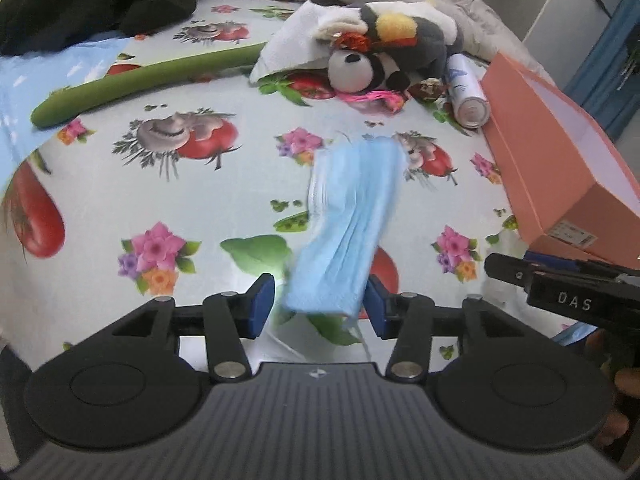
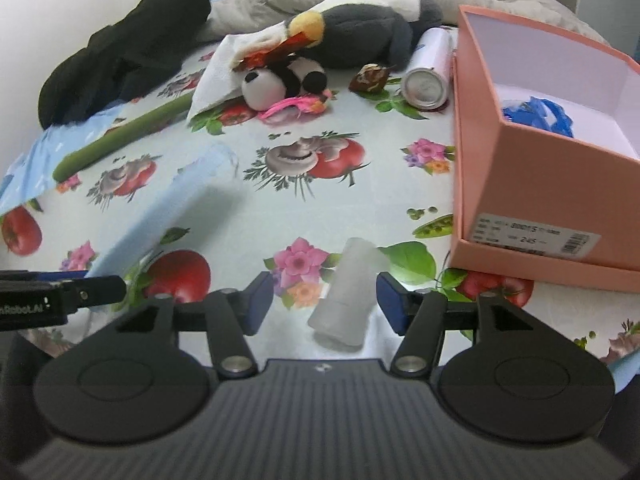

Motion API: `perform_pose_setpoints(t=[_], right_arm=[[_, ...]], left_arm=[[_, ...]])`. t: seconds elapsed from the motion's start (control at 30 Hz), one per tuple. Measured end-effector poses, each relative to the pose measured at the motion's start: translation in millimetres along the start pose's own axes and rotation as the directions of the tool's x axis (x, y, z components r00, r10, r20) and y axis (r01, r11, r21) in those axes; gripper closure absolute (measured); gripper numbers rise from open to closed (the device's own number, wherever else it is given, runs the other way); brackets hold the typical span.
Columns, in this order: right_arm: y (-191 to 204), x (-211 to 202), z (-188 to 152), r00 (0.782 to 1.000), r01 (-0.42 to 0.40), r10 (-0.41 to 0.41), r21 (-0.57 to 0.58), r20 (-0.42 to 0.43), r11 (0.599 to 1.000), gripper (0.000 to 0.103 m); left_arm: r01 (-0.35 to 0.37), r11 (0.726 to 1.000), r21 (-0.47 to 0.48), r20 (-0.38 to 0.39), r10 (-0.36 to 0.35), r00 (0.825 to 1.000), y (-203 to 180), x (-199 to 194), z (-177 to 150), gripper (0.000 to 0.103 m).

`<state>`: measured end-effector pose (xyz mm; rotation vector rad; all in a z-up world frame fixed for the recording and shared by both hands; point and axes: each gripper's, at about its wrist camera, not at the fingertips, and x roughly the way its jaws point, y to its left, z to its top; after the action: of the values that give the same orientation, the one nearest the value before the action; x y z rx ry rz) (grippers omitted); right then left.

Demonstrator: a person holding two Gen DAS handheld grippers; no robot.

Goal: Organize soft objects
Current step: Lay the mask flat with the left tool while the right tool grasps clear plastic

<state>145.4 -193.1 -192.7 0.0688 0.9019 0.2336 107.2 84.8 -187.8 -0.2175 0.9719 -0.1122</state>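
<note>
The left gripper [image 1: 320, 304] has its fingers spread around a blue face mask [image 1: 348, 220] lying on the bench [image 1: 120, 184]. It looks light, limp and thin; a pinch at the near edge seems best. The right gripper [image 2: 326, 304] is also spread, around a white tube [image 2: 346, 296], beside the pink box [image 2: 540, 200].

On the flower-and-tomato printed tablecloth [image 2: 224, 224], the open pink cardboard shoebox [image 2: 532, 184] sits right; left of it a white spray can [image 2: 428, 76], then a small panda plush [image 2: 272, 84].
</note>
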Motion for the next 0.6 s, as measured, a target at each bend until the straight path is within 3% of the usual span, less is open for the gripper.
perform_pose_setpoints(t=[0.2, 0.4, 0.6], right_arm=[[1, 5, -5, 0.999, 0.048, -0.048, -0.007, -0.006, 0.999, 0.044], [-9, 0, -13, 0.996, 0.085, -0.087, 0.060, 0.027, 0.995, 0.044], [-15, 3, -18, 0.996, 0.076, -0.079, 0.104, 0.029, 0.992, 0.044]], left_arm=[[0.007, 0.999, 0.041, 0.014, -0.008, 1.000, -9, 2, 4, 0.036], [-0.004, 0.994, 0.108, 0.033, 0.000, 0.999, -21, 5, 1, 0.027], [-0.038, 0.981, 0.190, 0.028, 0.033, 0.999, -30, 23, 2, 0.027]])
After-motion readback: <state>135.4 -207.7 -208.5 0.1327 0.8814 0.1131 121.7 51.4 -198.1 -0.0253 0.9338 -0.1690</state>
